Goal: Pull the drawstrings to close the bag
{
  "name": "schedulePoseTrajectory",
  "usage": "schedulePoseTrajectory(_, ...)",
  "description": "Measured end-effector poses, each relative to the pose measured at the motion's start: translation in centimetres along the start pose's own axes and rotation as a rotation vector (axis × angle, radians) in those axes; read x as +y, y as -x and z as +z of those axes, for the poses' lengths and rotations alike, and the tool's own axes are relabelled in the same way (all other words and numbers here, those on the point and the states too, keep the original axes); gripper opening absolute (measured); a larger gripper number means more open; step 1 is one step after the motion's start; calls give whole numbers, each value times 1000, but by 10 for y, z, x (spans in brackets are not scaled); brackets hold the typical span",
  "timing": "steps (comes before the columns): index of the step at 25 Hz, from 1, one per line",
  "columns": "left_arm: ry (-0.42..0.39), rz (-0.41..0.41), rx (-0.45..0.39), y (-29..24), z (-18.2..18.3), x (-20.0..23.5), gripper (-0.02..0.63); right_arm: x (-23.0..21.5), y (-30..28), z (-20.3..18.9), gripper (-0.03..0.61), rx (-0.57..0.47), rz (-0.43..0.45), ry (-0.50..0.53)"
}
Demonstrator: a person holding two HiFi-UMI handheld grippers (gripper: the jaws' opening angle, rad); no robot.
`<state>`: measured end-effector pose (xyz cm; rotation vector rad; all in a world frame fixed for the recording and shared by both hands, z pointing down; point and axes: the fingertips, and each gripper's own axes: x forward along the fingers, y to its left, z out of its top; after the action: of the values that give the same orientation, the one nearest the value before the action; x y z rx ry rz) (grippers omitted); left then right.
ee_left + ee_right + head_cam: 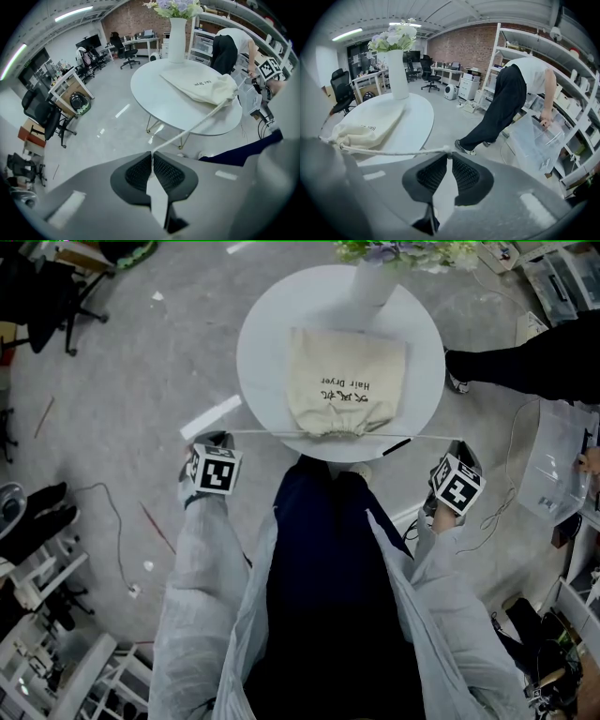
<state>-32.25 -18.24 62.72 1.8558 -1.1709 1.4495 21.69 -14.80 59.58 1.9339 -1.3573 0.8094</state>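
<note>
The left hand-held gripper (pixel 151 155) is pinching one end of the drawstring (pixel 197 124), and the right hand-held gripper (pixel 448 152) is clamping the other end. The bag (pixel 345 381) is lying on the tabletop (pixel 267 343) ahead of both, between them, its gathered mouth facing them.

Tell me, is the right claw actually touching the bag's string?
Touching. The right gripper view shows the right claw shut on the drawstring, its end pinched at the tips, the cord running taut to the bag.
</note>
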Motion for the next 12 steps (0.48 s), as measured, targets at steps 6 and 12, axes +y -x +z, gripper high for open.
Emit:
schedulePoseTrajectory(6, -14, 1, -59, 13, 29, -6, 32, 11, 4, 24, 41, -51, 53, 40)
schedulePoseTrajectory(12, 39, -94, -164, 18, 66, -25, 32, 42, 8, 45, 41, -89, 190, 75)
